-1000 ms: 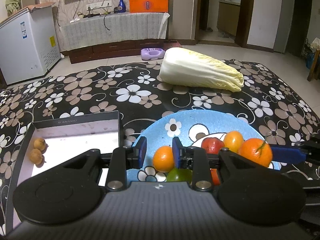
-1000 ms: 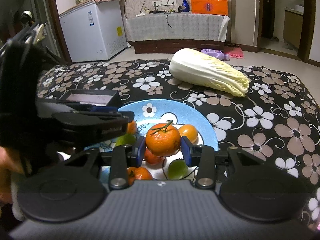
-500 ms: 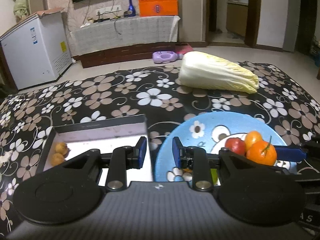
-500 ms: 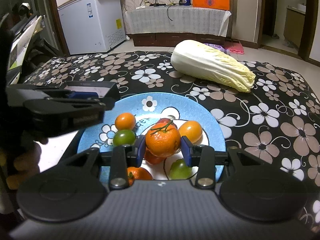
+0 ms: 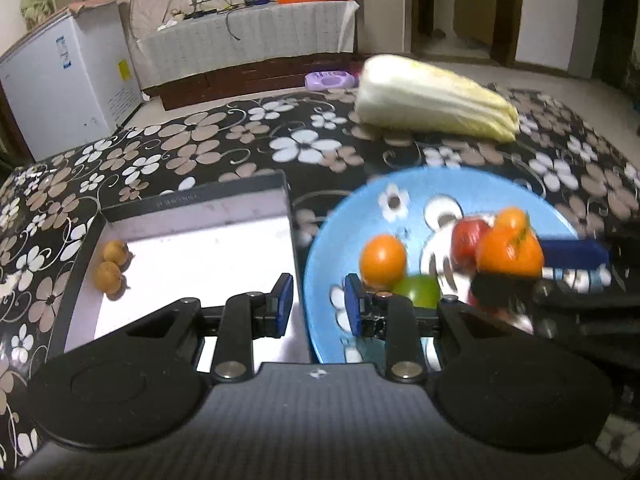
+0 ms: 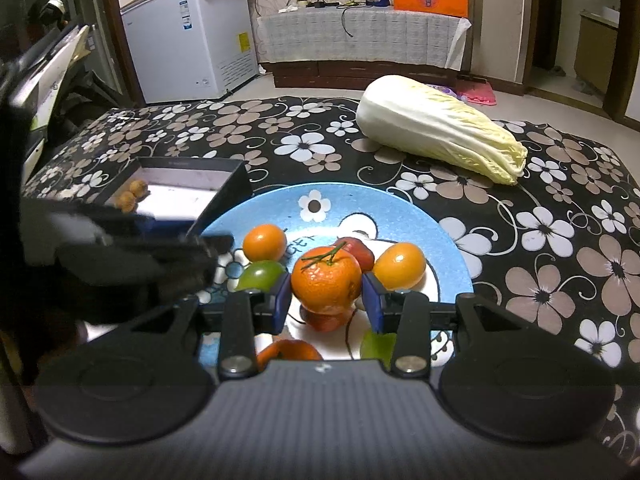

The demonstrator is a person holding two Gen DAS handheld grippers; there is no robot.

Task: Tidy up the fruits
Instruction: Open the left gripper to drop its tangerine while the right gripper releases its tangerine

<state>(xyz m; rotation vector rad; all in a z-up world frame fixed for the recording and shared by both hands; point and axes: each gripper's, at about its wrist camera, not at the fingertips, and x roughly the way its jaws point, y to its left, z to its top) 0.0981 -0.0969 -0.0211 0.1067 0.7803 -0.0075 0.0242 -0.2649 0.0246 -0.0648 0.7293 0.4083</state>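
Note:
My right gripper (image 6: 326, 300) is shut on a stemmed tangerine (image 6: 325, 280), holding it just above the blue plate (image 6: 400, 208). On the plate lie a small orange fruit (image 6: 265, 242), a green one (image 6: 260, 274), a red one (image 6: 360, 250) and another orange one (image 6: 400, 266). My left gripper (image 5: 318, 304) hangs over the gap between the plate (image 5: 400, 184) and the black box (image 5: 192, 200), jaws close together and empty. Two small brown fruits (image 5: 108, 276) sit at the box's left wall. The small orange fruit (image 5: 382, 258) lies just right of the left fingers.
A Chinese cabbage (image 6: 436, 128) lies on the flowered tablecloth beyond the plate. The box (image 6: 188, 164) touches the plate's left rim. A white chest freezer (image 6: 192, 40) and a covered TV bench stand on the floor past the table.
The left gripper has swung left, off the small orange fruit, and now sits over the box edge. The right gripper stays shut on the tangerine, almost still.

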